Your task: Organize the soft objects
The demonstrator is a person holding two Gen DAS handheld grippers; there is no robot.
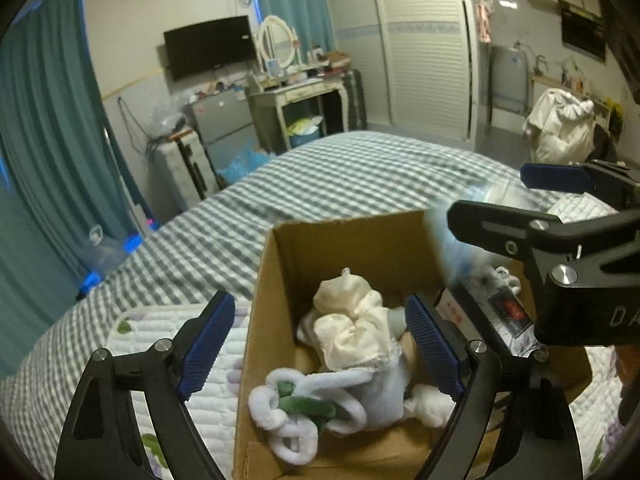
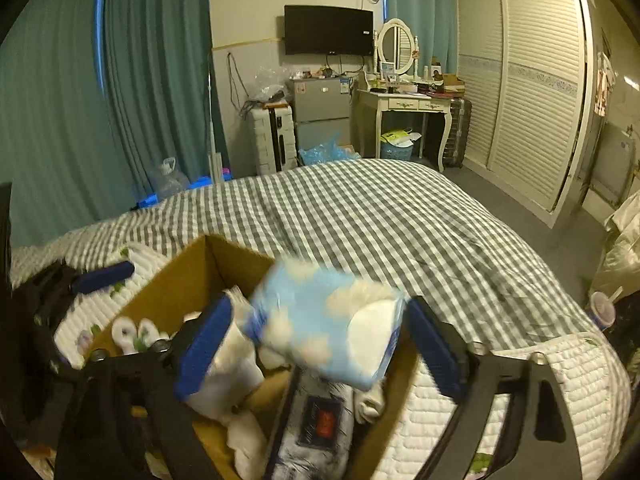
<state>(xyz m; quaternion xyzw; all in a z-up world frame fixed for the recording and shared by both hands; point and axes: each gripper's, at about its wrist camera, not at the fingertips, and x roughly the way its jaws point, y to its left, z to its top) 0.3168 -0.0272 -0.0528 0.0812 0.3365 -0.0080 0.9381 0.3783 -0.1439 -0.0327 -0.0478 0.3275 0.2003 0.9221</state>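
An open cardboard box (image 1: 344, 240) stands on the bed and holds a cream cloth bundle (image 1: 352, 328), a light blue and white plush (image 1: 316, 404) and a dark printed pack (image 2: 316, 424). My left gripper (image 1: 320, 344) is open and empty just over the box. My right gripper (image 2: 316, 344) has its jaws wide apart, and a blurred light blue tissue pack (image 2: 324, 328) hangs between them over the box, touching neither pad clearly. In the left wrist view the right gripper (image 1: 504, 196) comes in from the right with the blue pack (image 1: 448, 240) beside it.
The box (image 2: 188, 280) sits on a white quilted pad (image 2: 520, 380) over a grey checked bedspread (image 2: 380, 216). Beyond the bed are teal curtains (image 2: 80, 100), a small fridge (image 2: 320, 108), a dressing table (image 2: 404, 108) and a louvred wardrobe (image 2: 528, 88).
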